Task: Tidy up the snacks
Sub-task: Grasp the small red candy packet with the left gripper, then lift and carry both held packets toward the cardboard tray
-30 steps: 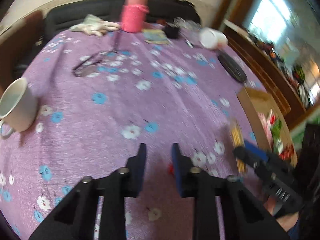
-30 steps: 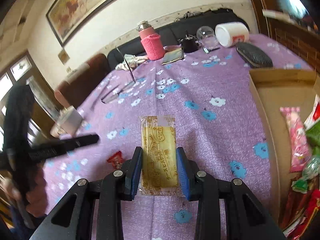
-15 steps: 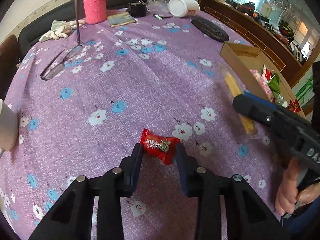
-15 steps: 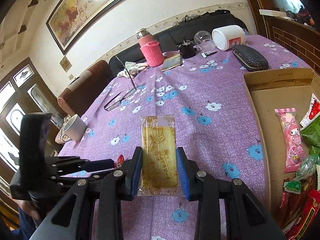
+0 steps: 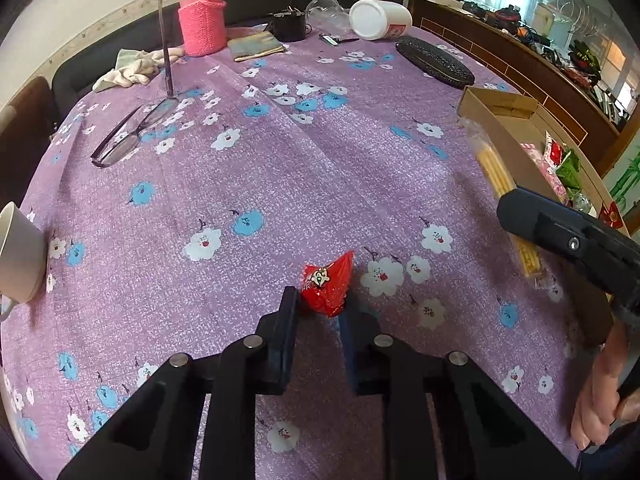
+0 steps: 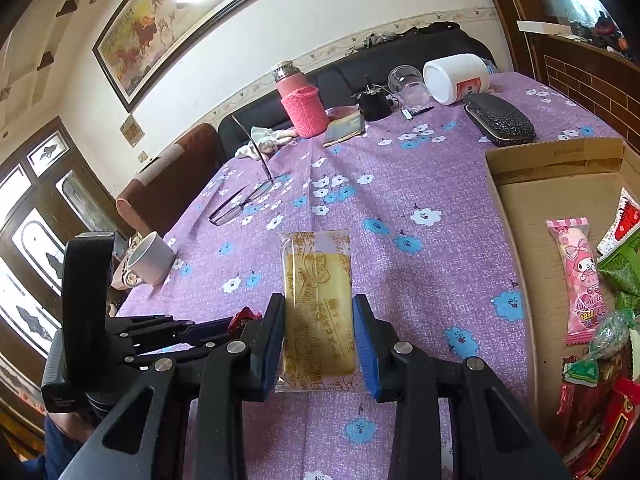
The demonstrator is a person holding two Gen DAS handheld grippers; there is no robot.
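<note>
A small red candy (image 5: 328,280) stands crumpled on the purple flowered tablecloth (image 5: 280,168), pinched at the tips of my left gripper (image 5: 320,304), whose jaws are closing on it. The right wrist view shows the same candy (image 6: 242,318) at the left gripper's tips. My right gripper (image 6: 318,308) is shut on a yellow biscuit packet (image 6: 318,272), held above the cloth just left of the cardboard box (image 6: 520,200). In the box lie a pink character snack (image 6: 580,276) and several red and green packets.
A white mug (image 5: 18,256) stands at the left table edge and glasses (image 5: 132,132) lie further back. A pink flask (image 5: 200,16), a tipped white jar (image 5: 380,18) and a black case (image 5: 434,62) line the far side. A hand (image 5: 600,392) grips the right tool.
My left gripper came down over the red candy, took it between its jaws and closed; the candy now stands squeezed upright. The right gripper and its yellow packet have stayed put.
</note>
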